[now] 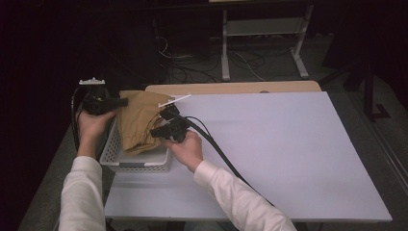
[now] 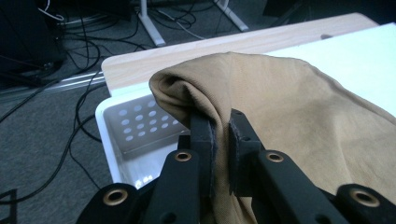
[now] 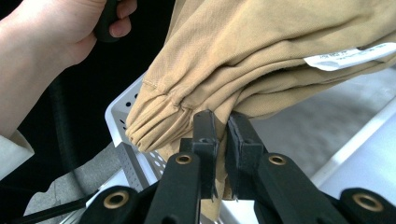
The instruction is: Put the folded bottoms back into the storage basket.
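**Tan cloth held over white basket, two claws**

White bench top (image 1: 269, 149), wooden edge at the far side, dark floor with loose cables beyond.

Item one: tan cloth (image 1: 137, 120), bunched and folded, hanging over the white perforated basket (image 1: 139, 163) at the bench's left end, its lower folds inside the basket. A white label (image 3: 348, 56) is sewn into it.

Item two: left claw (image 1: 122, 102), held in the person's left hand (image 1: 94, 124) at the basket's left side, pointing across it. Jaws are clamped on a fold of the cloth, seen closely in the left gripper view (image 2: 219, 128).

Item three: right claw (image 1: 155, 132), held in the right hand (image 1: 187, 149) at the basket's right side. Jaws pinch a gathered edge of the cloth (image 3: 219, 123). A black cable (image 1: 216, 144) trails from it across the bench.

Both sleeves are white.
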The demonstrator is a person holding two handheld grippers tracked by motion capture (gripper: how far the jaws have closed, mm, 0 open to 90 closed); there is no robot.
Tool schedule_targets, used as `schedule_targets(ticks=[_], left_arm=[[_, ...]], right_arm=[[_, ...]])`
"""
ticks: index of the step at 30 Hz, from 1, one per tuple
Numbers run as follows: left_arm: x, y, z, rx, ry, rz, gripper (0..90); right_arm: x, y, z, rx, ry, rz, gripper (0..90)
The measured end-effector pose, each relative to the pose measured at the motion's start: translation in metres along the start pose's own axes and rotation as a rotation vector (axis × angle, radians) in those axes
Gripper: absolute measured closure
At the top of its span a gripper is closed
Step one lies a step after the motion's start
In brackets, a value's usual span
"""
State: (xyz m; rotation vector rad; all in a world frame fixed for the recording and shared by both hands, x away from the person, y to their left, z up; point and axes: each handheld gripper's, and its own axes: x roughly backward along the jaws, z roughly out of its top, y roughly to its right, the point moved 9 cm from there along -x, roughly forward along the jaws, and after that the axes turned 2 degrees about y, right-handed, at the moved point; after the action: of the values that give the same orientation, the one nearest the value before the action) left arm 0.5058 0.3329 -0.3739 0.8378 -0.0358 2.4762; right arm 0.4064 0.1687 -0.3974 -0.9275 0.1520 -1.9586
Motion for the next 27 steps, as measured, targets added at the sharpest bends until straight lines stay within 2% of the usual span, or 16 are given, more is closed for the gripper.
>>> schedule_targets(ticks=[3, 6, 15, 19, 22, 23, 24, 25, 26, 27], left_arm=[[-0.001, -0.003, -0.004, 0.011, 0.011, -0.009, 83.0], [-0.006, -0.006, -0.011, 0.026, -0.016, -0.006, 83.0], [-0.017, -0.013, -0.027, 0.045, -0.046, -0.009, 82.5], [-0.022, -0.014, -0.033, 0.064, -0.074, -0.008, 81.4], [-0.021, -0.014, -0.034, 0.083, -0.066, -0.008, 70.0], [-0.020, -0.014, -0.034, 0.086, -0.061, -0.002, 63.7], [-0.019, -0.014, -0.034, 0.080, -0.057, 0.008, 53.3], [-0.017, -0.014, -0.032, 0.066, -0.047, 0.029, 53.3], [-0.016, -0.013, -0.031, 0.060, -0.033, 0.038, 49.5], [-0.015, -0.011, -0.029, 0.060, -0.021, 0.028, 46.3]], right_arm=[[-0.004, 0.000, -0.002, -0.002, -0.003, 0.001, 81.1], [-0.008, 0.001, -0.004, -0.006, -0.011, 0.007, 81.1], [-0.021, 0.008, -0.014, -0.030, -0.045, 0.011, 80.8], [-0.025, 0.011, -0.017, -0.054, -0.063, 0.024, 79.5], [-0.026, 0.012, -0.019, -0.070, -0.083, 0.041, 73.2], [-0.026, 0.013, -0.019, -0.072, -0.090, 0.051, 69.9], [-0.025, 0.014, -0.018, -0.077, -0.092, 0.067, 61.7], [-0.025, 0.014, -0.018, -0.077, -0.092, 0.067, 61.7], [-0.023, 0.014, -0.017, -0.072, -0.085, 0.063, 58.0], [-0.022, 0.014, -0.015, -0.064, -0.079, 0.064, 56.1]])
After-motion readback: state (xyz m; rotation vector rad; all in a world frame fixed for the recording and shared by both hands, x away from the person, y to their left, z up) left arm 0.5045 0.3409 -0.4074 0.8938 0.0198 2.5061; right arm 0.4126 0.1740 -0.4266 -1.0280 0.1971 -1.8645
